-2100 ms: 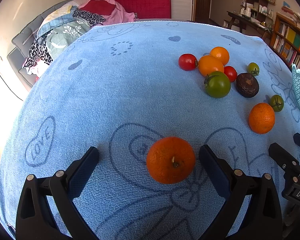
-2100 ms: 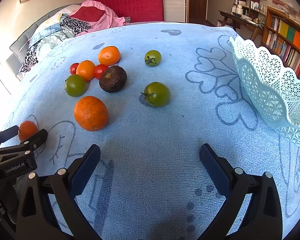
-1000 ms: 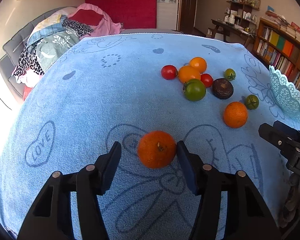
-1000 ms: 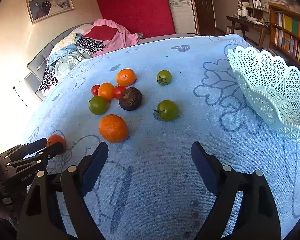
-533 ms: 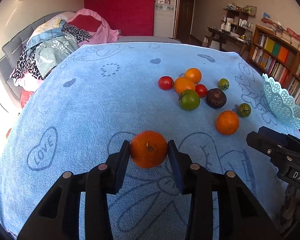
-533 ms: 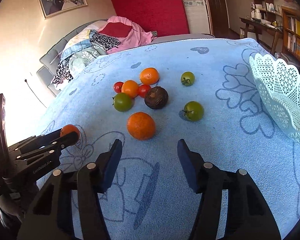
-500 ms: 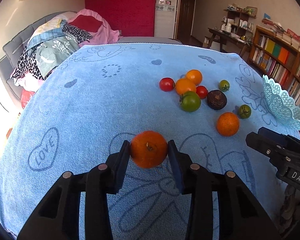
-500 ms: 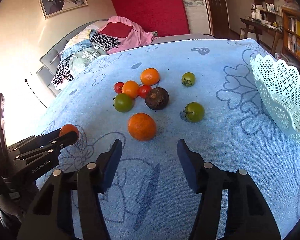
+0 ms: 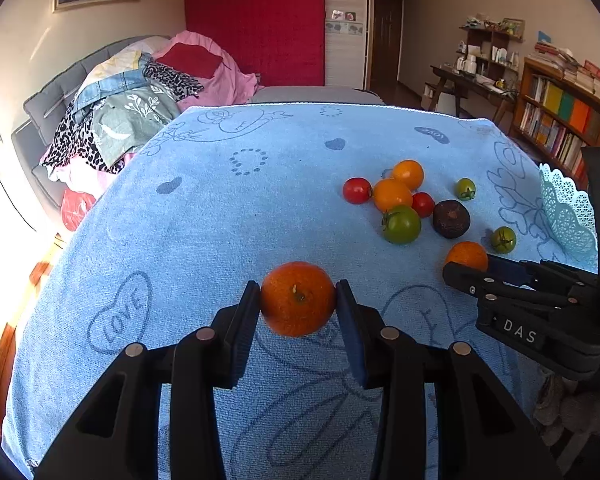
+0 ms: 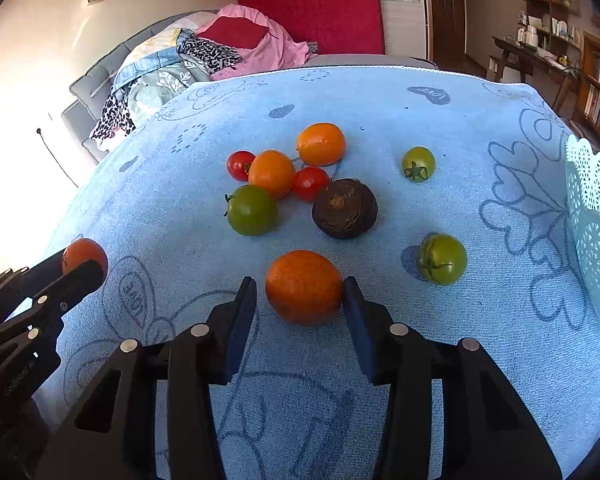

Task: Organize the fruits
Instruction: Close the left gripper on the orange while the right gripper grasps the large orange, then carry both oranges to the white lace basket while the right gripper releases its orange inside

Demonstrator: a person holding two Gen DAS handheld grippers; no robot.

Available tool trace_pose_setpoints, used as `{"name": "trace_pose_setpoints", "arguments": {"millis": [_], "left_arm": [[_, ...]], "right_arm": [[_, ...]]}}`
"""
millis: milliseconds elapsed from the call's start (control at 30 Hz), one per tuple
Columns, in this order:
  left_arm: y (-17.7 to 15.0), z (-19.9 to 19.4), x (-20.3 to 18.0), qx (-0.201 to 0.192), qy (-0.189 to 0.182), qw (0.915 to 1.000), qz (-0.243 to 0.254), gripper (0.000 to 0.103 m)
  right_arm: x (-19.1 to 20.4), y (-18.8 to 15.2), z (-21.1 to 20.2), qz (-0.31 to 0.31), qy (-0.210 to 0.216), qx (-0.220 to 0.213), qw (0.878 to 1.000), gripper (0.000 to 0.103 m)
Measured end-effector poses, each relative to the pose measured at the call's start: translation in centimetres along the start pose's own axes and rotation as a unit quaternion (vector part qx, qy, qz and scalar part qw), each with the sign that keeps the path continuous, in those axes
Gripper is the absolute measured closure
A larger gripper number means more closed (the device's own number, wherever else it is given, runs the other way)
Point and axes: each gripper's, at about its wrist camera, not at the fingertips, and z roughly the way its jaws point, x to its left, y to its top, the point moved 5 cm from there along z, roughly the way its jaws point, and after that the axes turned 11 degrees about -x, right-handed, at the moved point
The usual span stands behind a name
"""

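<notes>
At lower centre, left claw [image 9: 298, 300] is gripping one orange [image 9: 298, 298]; right claw [image 10: 300, 292], just closing, is barely touching another orange [image 10: 304, 286], which could roll

"LOVE" sits in a heart on the blue towel [image 9: 220, 216]; "DAS" marks the right gripper [image 9: 466, 270].

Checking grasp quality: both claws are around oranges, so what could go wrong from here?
The right claw has just been closing its jaws around its orange, yet a sliver of cloth shows beside one pad; lifting now could let it slip.
Freed, it could roll into the green tomato beside it.
The left claw, just closed on the stemmed orange, holds it by pad tips only; swinging toward the basket may drop it.
</notes>
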Motion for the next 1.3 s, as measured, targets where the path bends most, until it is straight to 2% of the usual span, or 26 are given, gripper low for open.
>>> {"name": "trace_pose_setpoints", "arguments": {"millis": [300,667,933,1300], "left_arm": [[0.0,0.1,0.1,0.001,0.001,1.0000,-0.005,0.064],[1.6,-1.4,-2.0,-0.025,-0.009,0.9996,0.011,0.064],[2.7,-2.3,-4.6,-0.037,-0.022,0.9986,0.032,0.064],[3.7,-2.5,-9.1,-0.043,-0.045,0.9963,0.059,0.063]], "right_arm": [[-0.6,0.0,-0.4,0.010,0.003,-0.014,1.000,0.063],[-4.1,1.2,-7.1,0.046,-0.012,-0.079,0.996,0.063],[-9.6,2.2,-11.9,0.074,-0.072,-0.124,0.987,0.063],[-17.8,1.6,-15.1,0.119,-0.171,-0.149,0.967,0.063]]}}
